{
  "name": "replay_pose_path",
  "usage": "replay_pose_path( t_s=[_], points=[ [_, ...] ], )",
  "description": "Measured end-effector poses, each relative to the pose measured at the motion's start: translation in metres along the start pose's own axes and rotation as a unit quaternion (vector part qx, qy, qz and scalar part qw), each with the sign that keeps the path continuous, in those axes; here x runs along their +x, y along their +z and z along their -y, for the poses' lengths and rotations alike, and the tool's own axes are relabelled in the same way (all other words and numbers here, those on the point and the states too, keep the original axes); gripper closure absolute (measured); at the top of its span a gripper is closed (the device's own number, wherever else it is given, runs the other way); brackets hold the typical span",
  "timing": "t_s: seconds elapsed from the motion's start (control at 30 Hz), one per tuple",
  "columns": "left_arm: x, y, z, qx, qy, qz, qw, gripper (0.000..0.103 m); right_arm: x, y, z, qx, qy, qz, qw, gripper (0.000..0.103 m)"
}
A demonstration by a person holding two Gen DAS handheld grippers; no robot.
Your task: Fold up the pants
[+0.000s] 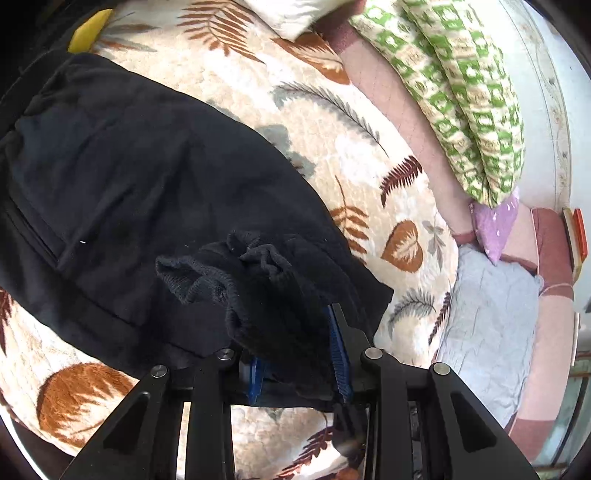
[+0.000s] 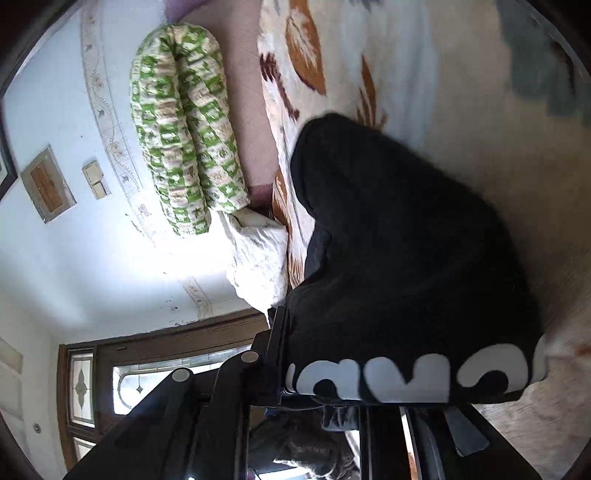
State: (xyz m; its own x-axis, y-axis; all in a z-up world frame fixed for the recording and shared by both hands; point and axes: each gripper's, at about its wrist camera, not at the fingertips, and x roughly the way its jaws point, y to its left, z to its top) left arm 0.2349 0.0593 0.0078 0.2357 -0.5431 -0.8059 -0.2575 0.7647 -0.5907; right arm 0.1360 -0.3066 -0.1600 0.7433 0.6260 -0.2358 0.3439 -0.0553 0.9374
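Observation:
Black pants [image 1: 122, 177] lie spread on a leaf-patterned bedspread [image 1: 332, 122] in the left wrist view. My left gripper [image 1: 295, 354] is shut on a bunched ribbed cuff of the pants [image 1: 266, 280], held just above the flat part. In the right wrist view, my right gripper [image 2: 351, 354] is shut on the pants [image 2: 399, 240] at an edge with white lettering [image 2: 406, 380]; the cloth drapes over the fingers and hides them. The view is tilted sideways.
A green-and-white checked bolster [image 1: 461, 92] lies along the far bed edge by the wall, also seen in the right wrist view [image 2: 184, 129]. A white pillow [image 2: 258, 254], a grey pillow [image 1: 487, 325], a lilac cushion [image 1: 495, 221] and a yellow object [image 1: 88, 31] ring the bedspread.

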Motion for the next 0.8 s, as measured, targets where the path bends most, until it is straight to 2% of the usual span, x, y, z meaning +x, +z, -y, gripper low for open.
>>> replay_pose_path(
  t_s=[0.07, 0.1, 0.17, 0.23, 0.3, 0.33, 0.43, 0.5, 0.53, 0.57, 0.63, 0.7, 0.77, 0.8],
  points=[
    [0.022, -0.016, 0.019, 0.035, 0.006, -0.013, 0.9993, 0.073, -0.026, 0.012, -0.012, -0.042, -0.001, 0.038, 0.998, 0.088],
    [0.034, -0.023, 0.028, 0.054, 0.024, -0.01, 0.9982, 0.073, -0.037, 0.017, -0.014, -0.06, -0.007, 0.053, 0.997, 0.088],
    [0.058, -0.033, 0.036, 0.081, 0.07, -0.005, 0.9943, 0.074, -0.047, 0.026, -0.005, -0.056, -0.023, 0.054, 0.997, 0.089],
    [0.078, -0.039, 0.027, 0.086, 0.096, -0.013, 0.9916, 0.073, -0.046, 0.029, 0.007, -0.058, -0.049, 0.039, 0.996, 0.092],
    [0.094, -0.04, 0.008, 0.068, 0.095, -0.03, 0.9927, 0.069, -0.044, 0.028, 0.019, -0.073, -0.062, 0.031, 0.995, 0.093],
    [0.095, -0.04, 0.002, 0.067, 0.079, -0.027, 0.9943, 0.069, -0.042, 0.028, 0.021, -0.087, -0.07, 0.027, 0.993, 0.094],
    [0.089, -0.042, 0.004, 0.072, 0.062, -0.035, 0.9948, 0.068, -0.039, 0.028, 0.022, -0.099, -0.064, 0.02, 0.993, 0.094],
    [0.081, -0.044, 0.005, 0.072, 0.056, -0.034, 0.9952, 0.066, -0.042, 0.028, 0.024, -0.068, -0.057, 0.0, 0.996, 0.082],
    [0.075, -0.046, 0.005, 0.074, 0.055, -0.03, 0.9953, 0.065, -0.048, 0.025, 0.027, -0.044, -0.057, -0.007, 0.997, 0.065],
    [0.068, -0.048, 0.003, 0.076, 0.054, -0.023, 0.9954, 0.063, -0.056, 0.021, 0.029, -0.024, -0.053, -0.014, 0.998, 0.061],
    [0.052, -0.053, -0.001, 0.071, 0.041, -0.015, 0.9965, 0.062, -0.071, 0.012, 0.024, -0.019, -0.057, -0.036, 0.998, 0.048],
    [0.037, -0.053, -0.006, 0.066, 0.034, -0.003, 0.9973, 0.06, -0.087, 0.006, 0.009, -0.047, -0.054, -0.046, 0.996, 0.048],
    [0.023, -0.058, -0.008, 0.063, 0.025, 0.01, 0.9977, 0.048, -0.101, 0.007, -0.018, -0.1, -0.038, -0.038, 0.994, 0.048],
    [0.02, -0.059, -0.004, 0.063, 0.021, 0.012, 0.9978, 0.045, -0.104, 0.012, -0.034, -0.131, -0.031, -0.029, 0.99, 0.043]
  ],
)
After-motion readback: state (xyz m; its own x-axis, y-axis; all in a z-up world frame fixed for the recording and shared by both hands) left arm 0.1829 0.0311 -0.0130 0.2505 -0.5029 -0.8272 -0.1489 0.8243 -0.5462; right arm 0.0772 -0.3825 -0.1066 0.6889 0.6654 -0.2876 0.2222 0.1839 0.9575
